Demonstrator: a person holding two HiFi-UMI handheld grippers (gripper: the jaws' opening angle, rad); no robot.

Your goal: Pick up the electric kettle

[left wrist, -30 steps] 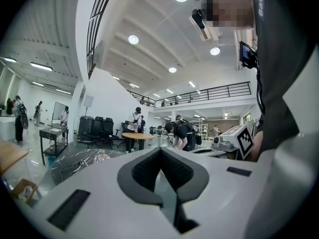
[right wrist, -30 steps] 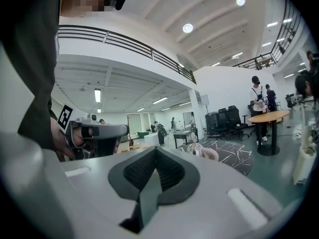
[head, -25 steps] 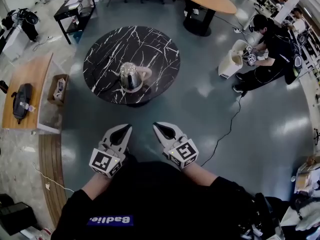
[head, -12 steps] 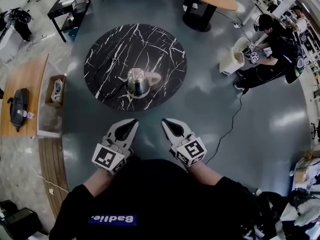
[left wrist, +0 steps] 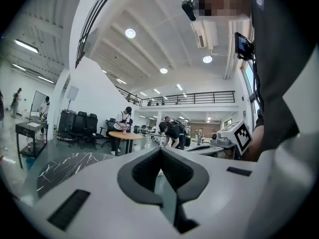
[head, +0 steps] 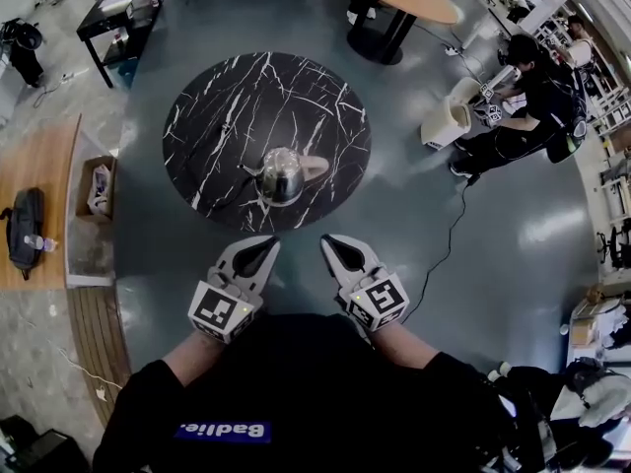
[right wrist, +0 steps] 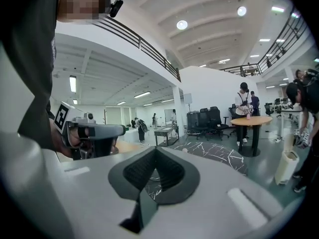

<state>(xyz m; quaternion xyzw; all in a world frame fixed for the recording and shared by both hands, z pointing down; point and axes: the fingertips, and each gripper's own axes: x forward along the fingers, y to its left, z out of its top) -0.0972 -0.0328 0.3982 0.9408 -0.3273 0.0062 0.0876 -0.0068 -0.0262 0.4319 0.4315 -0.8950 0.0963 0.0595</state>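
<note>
Both tools are hanging side by side low before the person's chest. The left tool (head: 264,243) and the right tool (head: 329,240) are each pressing their jaws together on nothing, tips pointing ahead.

A strip of grey floor (head: 296,227) is lying between the tips and the near edge of the round black desk (head: 222,97). The kettle (head: 282,175) is standing upright on the desk's near half, just ahead of the two tools and about midway between them. Its spout is pointing left and its pale handle right. Bare marbled top is spreading all round it.

In both gripper views the jaws are covering the kettle, so only parts of the desk are showing beside them. The kettle's base is too small to make out from the head view.

Right of the right tool a cable (head: 449,236) is trailing across the floor towards a person (head: 518,116) bending over a white bin (head: 444,124), well clear of the desk. Left of the left tool a box (head: 96,187) and a bag (head: 25,227) are lying by a wooden bench (head: 44,161).
</note>
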